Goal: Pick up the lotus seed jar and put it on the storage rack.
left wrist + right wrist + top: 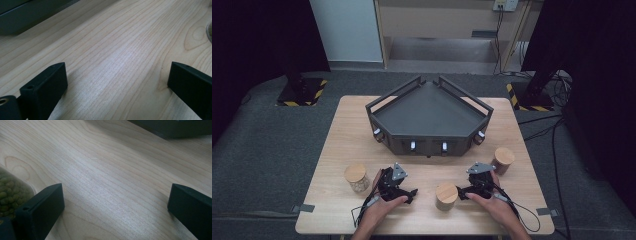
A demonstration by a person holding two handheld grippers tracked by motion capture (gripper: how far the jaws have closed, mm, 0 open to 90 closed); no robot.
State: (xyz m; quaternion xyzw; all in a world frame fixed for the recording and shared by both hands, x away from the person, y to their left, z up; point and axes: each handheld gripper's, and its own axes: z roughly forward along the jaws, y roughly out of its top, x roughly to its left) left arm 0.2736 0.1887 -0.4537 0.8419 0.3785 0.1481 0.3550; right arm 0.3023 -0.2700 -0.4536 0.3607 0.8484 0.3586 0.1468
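The work surface is a light wooden table [337, 150] with visible grain, set on grey carpet [262, 150]. Black drapes close off the room at the far left and far right. A pale wall panel and a wooden cabinet stand at the far side. Two stand bases with yellow-black hazard tape [302, 92] sit on the carpet beyond the far table corners, and cables run along the floor on the right.

A dark angular tray [429, 107] with raised rails occupies the far centre of the table.

Three jars with wooden lids stand on the near half. The left jar [356, 178] is just left of the left gripper [411, 192]. The middle jar [446, 196] stands between the two grippers, close to the right gripper [462, 194]. The right jar [502, 160] stands just beyond the right hand [492, 200], to the right.

Both grippers rest low over the table, pointing inward toward the middle jar.

Left gripper: jaws spread wide, bare wood between them in the left gripper view. Right gripper: jaws spread wide, nothing between them; a jar of green contents [10, 192] lies just outside one jaw in the right gripper view.
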